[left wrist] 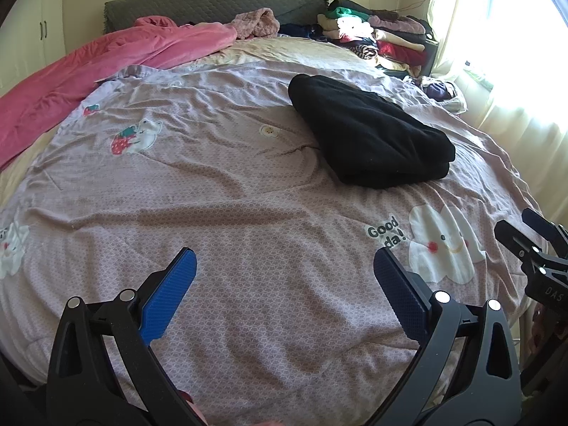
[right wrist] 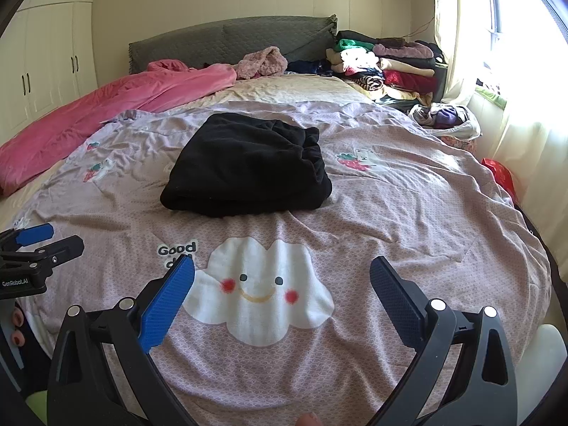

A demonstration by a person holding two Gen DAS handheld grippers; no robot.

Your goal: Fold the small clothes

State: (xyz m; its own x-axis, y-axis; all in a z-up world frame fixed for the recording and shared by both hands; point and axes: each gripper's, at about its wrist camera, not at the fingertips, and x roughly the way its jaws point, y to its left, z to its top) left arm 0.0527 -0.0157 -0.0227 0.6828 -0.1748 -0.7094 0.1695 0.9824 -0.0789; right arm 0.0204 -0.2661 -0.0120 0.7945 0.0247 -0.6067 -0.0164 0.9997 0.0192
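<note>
Left gripper (left wrist: pixel 284 269): jaws spread wide with nothing between them, held low over the bedspread near the foot of the bed; my reading is that it is parked clear of the work, ready to reach in.
Right gripper (right wrist: pixel 282 273): also spread apart and empty, hanging over the smiling cloud print (right wrist: pixel 261 291); it sits beside the left one, apart from it, which suggests a rest pose rather than a grasp in progress.
Why both hang back: neither touches cloth, and both point toward the garment, so the fold on this piece looks finished, or the next reach is about to be lined up.
Black garment (right wrist: pixel 248 167): lies near the middle of the bed, well beyond both grippers, folded into a thick, roughly square bundle with stacked layers showing at its near edge.
Garment look: soft, fuzzy, matte black; a gathered, bunched edge on its right side in the right wrist view hints at an elastic waistband, though I cannot tell the type of clothing.
Bedspread (left wrist: pixel 230 195): mauve, wrinkled, printed with cartoon motifs; it serves as the folding surface.
Clothes pile (right wrist: pixel 387 64): folded items stacked by the headboard at the window side, likely where finished pieces go.
Pink blanket (left wrist: pixel 106 67): pushed to the far left, out of the way.
</note>
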